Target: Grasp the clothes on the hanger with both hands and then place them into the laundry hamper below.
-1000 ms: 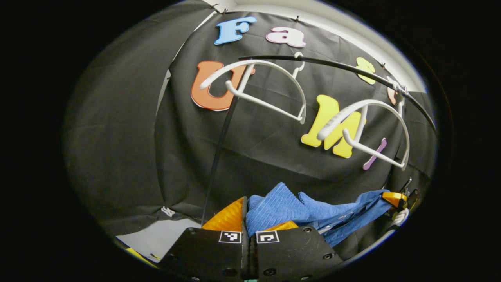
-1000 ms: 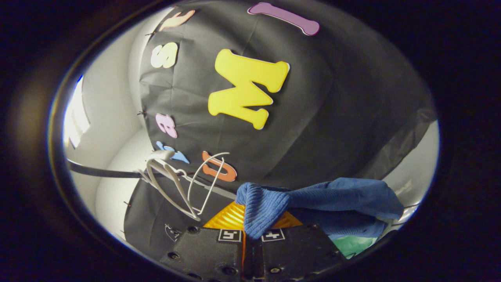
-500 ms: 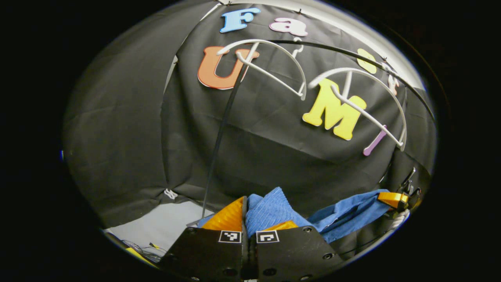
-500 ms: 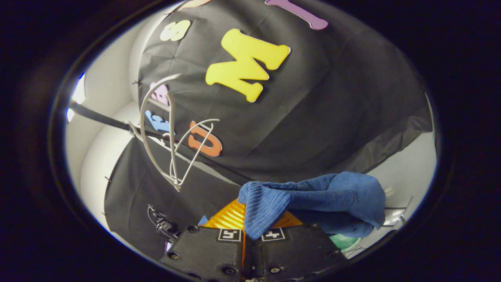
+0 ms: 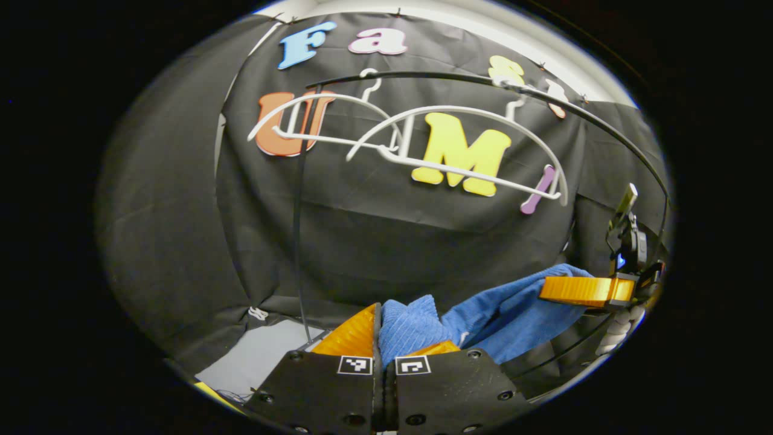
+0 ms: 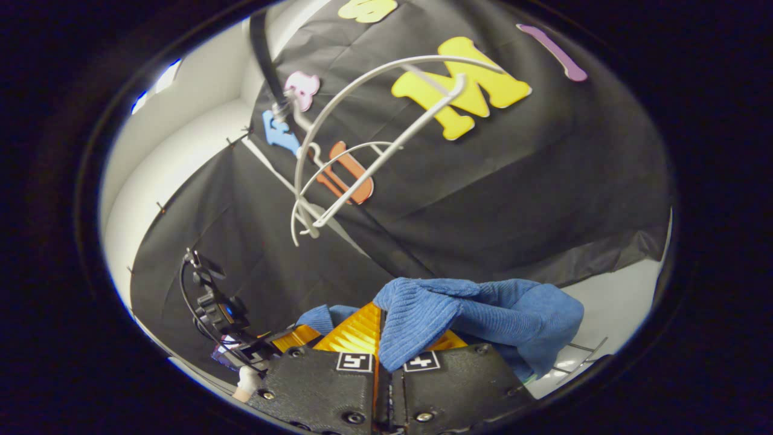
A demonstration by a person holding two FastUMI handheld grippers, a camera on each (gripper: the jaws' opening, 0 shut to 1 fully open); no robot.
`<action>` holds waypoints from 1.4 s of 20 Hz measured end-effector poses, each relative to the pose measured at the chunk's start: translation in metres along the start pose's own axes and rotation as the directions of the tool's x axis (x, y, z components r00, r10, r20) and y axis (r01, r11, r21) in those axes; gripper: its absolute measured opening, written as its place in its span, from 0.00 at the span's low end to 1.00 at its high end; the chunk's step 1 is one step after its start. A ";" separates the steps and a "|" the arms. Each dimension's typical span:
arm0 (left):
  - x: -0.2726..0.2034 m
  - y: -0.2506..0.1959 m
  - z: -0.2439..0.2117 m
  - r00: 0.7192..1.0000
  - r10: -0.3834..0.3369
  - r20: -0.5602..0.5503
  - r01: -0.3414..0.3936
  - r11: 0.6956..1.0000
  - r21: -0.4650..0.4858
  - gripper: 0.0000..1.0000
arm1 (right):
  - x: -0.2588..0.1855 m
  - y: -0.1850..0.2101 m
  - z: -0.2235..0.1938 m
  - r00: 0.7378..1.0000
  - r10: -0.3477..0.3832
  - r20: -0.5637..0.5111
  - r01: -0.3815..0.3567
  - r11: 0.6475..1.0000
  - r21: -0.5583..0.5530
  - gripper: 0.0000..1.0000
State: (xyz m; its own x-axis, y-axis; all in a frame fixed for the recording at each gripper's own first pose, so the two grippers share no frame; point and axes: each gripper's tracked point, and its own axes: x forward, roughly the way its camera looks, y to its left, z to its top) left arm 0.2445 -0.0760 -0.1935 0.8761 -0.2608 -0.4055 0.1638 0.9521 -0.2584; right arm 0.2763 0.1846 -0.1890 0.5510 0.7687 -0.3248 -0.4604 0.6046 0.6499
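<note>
Cloth (image 5: 507,308), blue and ribbed, hung stretched between both grippers, below two bare white hangers (image 5: 459,142) on black rail (image 5: 483,81). Left gripper (image 5: 384,329) closed with one end of cloth pinched between both fingers, seen at bottom of left gripper view. Right gripper (image 5: 583,290) seen farther off at right edge of same view, clamped on other end of cloth. In right gripper view, right gripper (image 6: 381,338) closed on folded corner of cloth (image 6: 471,311), rest of fabric draped over right finger. Left gripper (image 6: 296,337) visible just beside it at lower left, holding blue fabric too. Hangers (image 6: 374,139) tilted above, apart from cloth.
</note>
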 end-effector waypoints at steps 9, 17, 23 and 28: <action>-0.029 0.002 0.001 1.000 0.021 -0.011 -0.021 0.999 0.047 0.04 | 0.032 0.069 -0.037 0.998 0.004 -0.063 -0.013 0.990 -0.142 0.05; 0.008 0.016 -0.087 0.985 0.059 -0.160 -0.054 0.998 0.036 0.00 | 0.057 -0.008 -0.095 0.967 -0.187 -0.175 0.160 0.974 -0.158 0.05; 0.043 0.022 -0.165 0.954 0.068 -0.292 -0.063 0.998 0.026 0.04 | 0.070 -0.085 -0.141 0.903 -0.323 -0.282 0.284 0.943 -0.172 0.05; 0.065 0.027 -0.230 0.896 0.086 -0.435 -0.099 0.995 -0.007 0.00 | 0.081 -0.140 -0.185 0.813 -0.419 -0.404 0.363 0.907 -0.212 0.05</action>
State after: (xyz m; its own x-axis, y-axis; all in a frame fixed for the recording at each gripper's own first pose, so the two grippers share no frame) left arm 0.2013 -0.1037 -0.4284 0.6022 -0.2210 -0.7671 0.0729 0.9721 -0.2228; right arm 0.2563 0.2011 -0.4334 0.3599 0.4556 -0.8142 -0.3654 0.8718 0.3263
